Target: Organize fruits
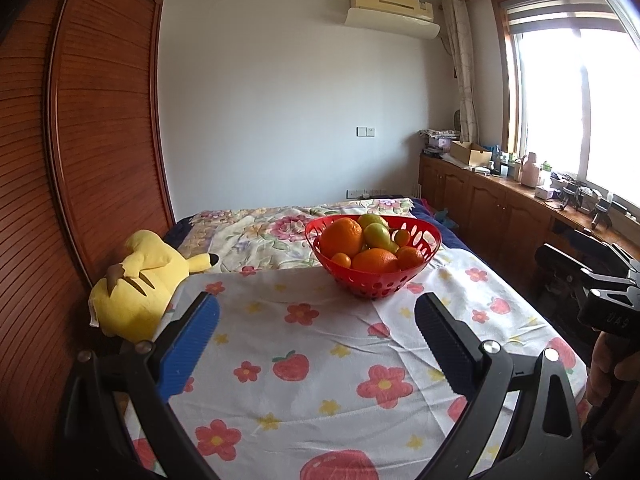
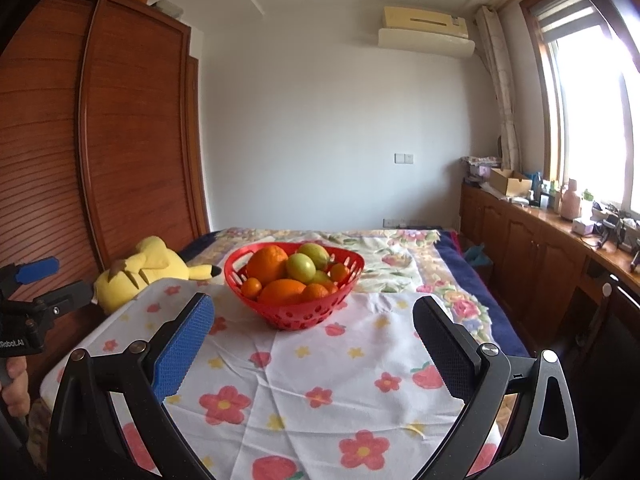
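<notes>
A red perforated basket (image 1: 376, 284) stands on the flowered white cloth (image 1: 320, 360), holding several oranges (image 1: 342, 236), small tangerines and green fruits (image 1: 377, 235). It also shows in the right wrist view (image 2: 296, 314), with oranges (image 2: 266, 264) and green fruits (image 2: 301, 267). My left gripper (image 1: 318, 312) is open and empty, short of the basket, which sits ahead and slightly right. My right gripper (image 2: 314, 316) is open and empty, with the basket just ahead between its fingertips. Each gripper shows at the edge of the other's view.
A yellow plush toy (image 1: 138, 284) lies at the cloth's left edge against a wooden wardrobe (image 1: 104, 120). A floral bedspread (image 1: 260, 236) lies behind the basket. A wooden counter (image 1: 500, 196) with clutter runs along the right under the window.
</notes>
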The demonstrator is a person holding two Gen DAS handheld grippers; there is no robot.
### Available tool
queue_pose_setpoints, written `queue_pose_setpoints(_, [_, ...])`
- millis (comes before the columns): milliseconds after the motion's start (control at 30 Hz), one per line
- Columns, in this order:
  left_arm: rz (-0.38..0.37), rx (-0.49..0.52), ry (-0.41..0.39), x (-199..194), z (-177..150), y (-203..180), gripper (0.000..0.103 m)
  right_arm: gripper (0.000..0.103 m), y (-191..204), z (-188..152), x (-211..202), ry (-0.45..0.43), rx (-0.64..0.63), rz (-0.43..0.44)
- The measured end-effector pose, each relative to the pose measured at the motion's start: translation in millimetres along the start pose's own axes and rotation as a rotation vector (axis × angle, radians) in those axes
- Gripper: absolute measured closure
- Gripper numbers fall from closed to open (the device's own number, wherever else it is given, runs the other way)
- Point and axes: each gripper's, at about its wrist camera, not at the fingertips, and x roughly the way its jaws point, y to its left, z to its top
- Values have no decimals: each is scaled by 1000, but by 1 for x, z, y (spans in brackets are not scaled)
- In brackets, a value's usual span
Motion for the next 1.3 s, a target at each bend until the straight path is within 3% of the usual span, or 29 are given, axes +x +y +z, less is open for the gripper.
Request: queue_pose_setpoints(1300, [-11, 4, -4, -3, -4, -4, 4, 2, 1, -4, 2, 11, 3, 1])
